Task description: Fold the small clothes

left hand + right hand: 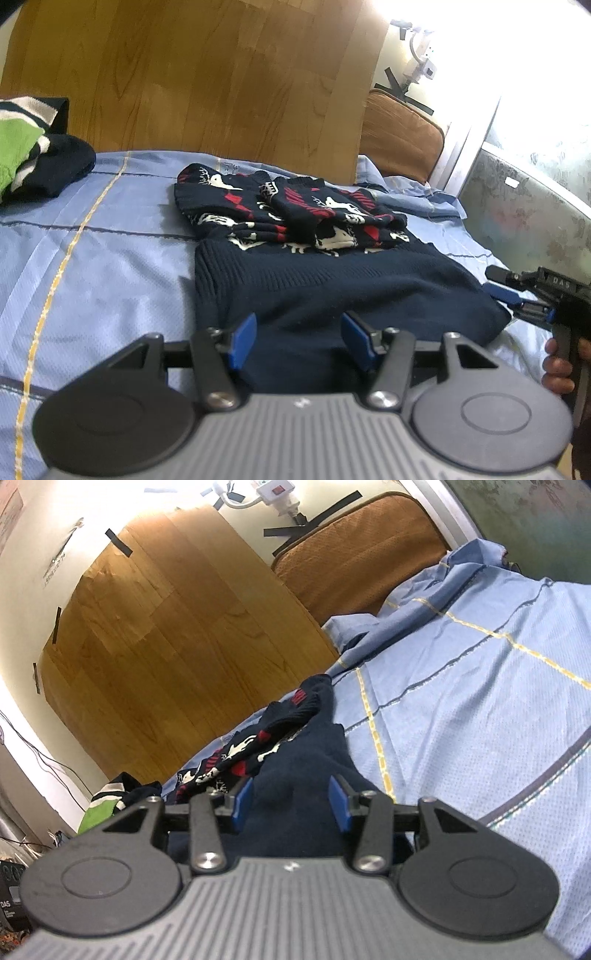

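A small navy sweater point(332, 288) with a red and white pattern lies on the blue bed sheet point(110, 258), its sleeves folded over the chest at the far end. My left gripper point(299, 341) is open, its blue pads either side of the plain navy hem. My right gripper point(517, 301) shows at the sweater's right hem corner in the left wrist view. In the right wrist view the right gripper point(291, 803) is open with the navy fabric point(295, 775) between its pads.
A pile of other clothes point(33, 155), green, white and navy, lies at the far left of the bed. A wooden headboard point(207, 81) and a brown cushion point(402, 136) stand behind. A wall point(535, 206) runs along the right.
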Demonstrator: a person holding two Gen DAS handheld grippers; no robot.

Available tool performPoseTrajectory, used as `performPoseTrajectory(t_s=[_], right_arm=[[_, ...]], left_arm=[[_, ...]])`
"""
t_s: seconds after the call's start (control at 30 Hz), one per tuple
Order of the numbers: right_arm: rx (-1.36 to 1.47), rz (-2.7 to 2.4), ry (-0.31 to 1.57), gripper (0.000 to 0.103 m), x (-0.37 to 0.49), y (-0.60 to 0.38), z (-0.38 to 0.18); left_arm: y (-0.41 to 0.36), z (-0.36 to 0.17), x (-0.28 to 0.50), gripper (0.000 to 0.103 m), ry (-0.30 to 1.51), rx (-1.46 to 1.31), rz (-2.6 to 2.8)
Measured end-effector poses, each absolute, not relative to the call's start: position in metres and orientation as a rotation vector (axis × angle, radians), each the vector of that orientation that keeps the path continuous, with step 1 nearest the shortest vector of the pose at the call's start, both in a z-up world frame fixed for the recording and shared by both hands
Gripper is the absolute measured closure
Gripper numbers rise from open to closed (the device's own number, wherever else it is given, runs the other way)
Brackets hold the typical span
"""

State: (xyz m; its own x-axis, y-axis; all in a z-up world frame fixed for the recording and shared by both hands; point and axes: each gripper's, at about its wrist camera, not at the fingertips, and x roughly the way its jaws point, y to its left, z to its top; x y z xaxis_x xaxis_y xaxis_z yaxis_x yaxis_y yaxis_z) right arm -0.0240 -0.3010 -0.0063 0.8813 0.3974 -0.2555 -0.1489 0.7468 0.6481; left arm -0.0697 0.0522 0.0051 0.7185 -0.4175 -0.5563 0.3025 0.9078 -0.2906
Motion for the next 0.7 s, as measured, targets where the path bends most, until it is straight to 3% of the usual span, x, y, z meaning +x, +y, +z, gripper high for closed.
performPoseTrajectory(t_s=[0.7], right_arm=[[0.752,0.278,0.416,0.054,-0.02,-0.314,-0.013]], left_arm=[[0.054,0.004,-0.068,0.047,0.663,-0.202,-0.414]])
